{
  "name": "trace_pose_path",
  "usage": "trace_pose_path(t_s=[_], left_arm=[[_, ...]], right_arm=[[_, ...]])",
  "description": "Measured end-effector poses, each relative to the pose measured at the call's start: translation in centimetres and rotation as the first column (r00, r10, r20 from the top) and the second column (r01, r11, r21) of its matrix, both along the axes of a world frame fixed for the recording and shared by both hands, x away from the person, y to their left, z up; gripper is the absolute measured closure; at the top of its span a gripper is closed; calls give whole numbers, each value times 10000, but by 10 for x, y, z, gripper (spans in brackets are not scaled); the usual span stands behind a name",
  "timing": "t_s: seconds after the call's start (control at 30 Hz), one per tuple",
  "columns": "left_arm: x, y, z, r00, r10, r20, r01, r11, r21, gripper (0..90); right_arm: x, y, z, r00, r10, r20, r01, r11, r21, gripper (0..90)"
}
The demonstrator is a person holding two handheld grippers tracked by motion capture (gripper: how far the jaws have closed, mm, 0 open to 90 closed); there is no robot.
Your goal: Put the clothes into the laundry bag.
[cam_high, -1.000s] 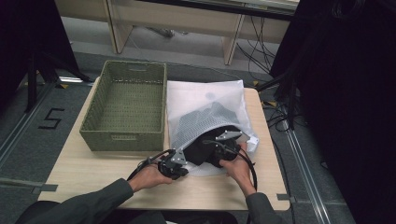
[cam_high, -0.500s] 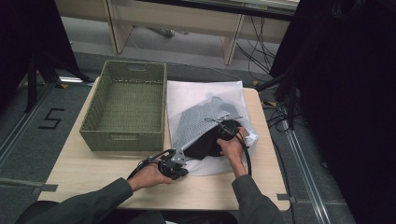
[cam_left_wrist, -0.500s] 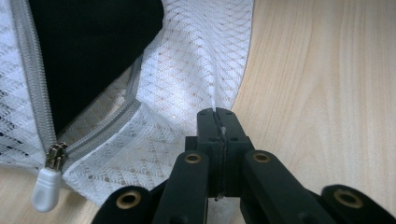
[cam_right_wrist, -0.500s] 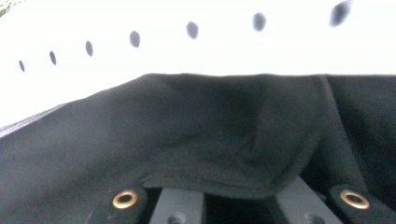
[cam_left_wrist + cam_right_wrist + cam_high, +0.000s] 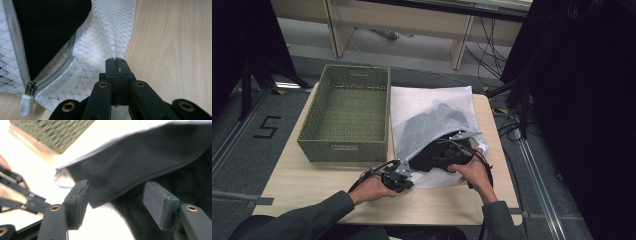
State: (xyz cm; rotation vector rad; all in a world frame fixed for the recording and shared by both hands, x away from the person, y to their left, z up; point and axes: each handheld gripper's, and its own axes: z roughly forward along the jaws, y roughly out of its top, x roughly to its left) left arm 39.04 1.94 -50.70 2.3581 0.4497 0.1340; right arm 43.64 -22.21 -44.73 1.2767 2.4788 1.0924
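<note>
My left gripper [image 5: 117, 65] jaws are clenched on the mesh bag [image 5: 100, 42] edge. My right gripper [image 5: 120, 205] jaws are released, with dark cloth [image 5: 140, 167] lying between them.

Looking like a lab or test room, not a home. A small wooden table [image 5: 312, 187] is sitting on grey floor w/ metal rails [image 5: 534, 180] running along both sides and a "5" [image 5: 267, 127] marked beside its left edge. Black curtains [image 5: 582, 100] are hanging at the sides, loose cables [image 5: 492, 30] trailing under desks [image 5: 412, 20] beyond the far edge.
</note>
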Motion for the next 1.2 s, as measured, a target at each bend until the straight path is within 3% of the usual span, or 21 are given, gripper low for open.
trace_pose_path(t_s=[0.13,0.17,0.2,0.23,0.3,0.33,0.4,0.43,0.47,0.5,0.67,0.77,0.8,0.9,0.93,0.97,1.0,1.03,1.07,1.1,1.2], left_arm=[[1,0,0,9999,-77,72,77,10000,31,888],[1,0,0,9999,-81,65,80,9999,63,888],[0,0,0,10000,-28,24,28,10000,28,888],[0,0,0,10000,-28,24,28,10000,28,888],[0,0,0,10000,-29,20,29,10000,56,888],[0,0,0,10000,-9,57,8,10000,60,890],[-1,-1,1,9999,-68,77,67,9999,108,891],[-1,-1,1,9999,-104,107,102,9998,158,891],[-1,-1,2,9997,-178,165,174,9995,274,892],[-1,-1,2,9997,-178,165,174,9995,274,892],[1,0,2,9995,-285,117,282,9993,254,892],[2,0,3,9991,-391,138,385,9986,373,892],[0,-1,2,9998,-220,3,219,9996,194,892],[0,1,3,9993,-378,-36,379,9987,327,892],[-1,2,3,9994,-339,-109,342,9990,304,891],[-1,2,3,9992,-390,-127,394,9987,335,891],[-1,3,3,9992,-349,-212,357,9987,364,891],[-2,3,3,9992,-304,-270,311,9991,270,891],[-2,3,3,9991,-359,-230,366,9988,317,891],[-2,3,3,9990,-381,-217,389,9985,377,891],[-2,4,4,9988,-470,-164,477,9979,433,890]], right_arm=[[-2,14,-15,9998,-205,77,208,9992,-350,366],[-1,19,-21,9995,-182,251,203,9963,-837,394],[2,29,-30,9971,-424,624,511,9881,-1450,569],[2,29,-30,9971,-424,624,511,9881,-1450,569],[10,38,-38,9978,-236,612,331,9867,-1593,758],[19,41,-43,9963,406,762,-205,9684,-2487,873],[25,42,-47,9966,341,753,-139,9672,-2537,882],[30,43,-49,9961,152,865,58,9713,-2376,885],[43,40,-46,9930,0,1177,316,9634,-2661,887],[43,40,-46,9930,0,1177,316,9634,-2661,887],[77,28,-46,9776,-936,1886,1371,9627,-2332,886],[79,23,-46,9796,-1015,1734,1371,9685,-2080,872],[78,21,-43,9806,-1034,1667,1352,9720,-1921,854],[71,14,-34,9827,-897,1624,1176,9781,-1715,765],[63,10,-25,9891,-709,1287,912,9830,-1593,668],[63,10,-25,9891,-709,1287,912,9830,-1593,668],[57,9,-23,9908,-741,1129,901,9855,-1435,611],[51,8,-21,9940,-826,713,907,9886,-1198,573],[45,6,-16,9955,-784,527,847,9880,-1293,550],[40,4,-14,9961,-629,612,711,9872,-1430,527],[24,4,-12,9954,-596,744,687,9897,-1260,475]])
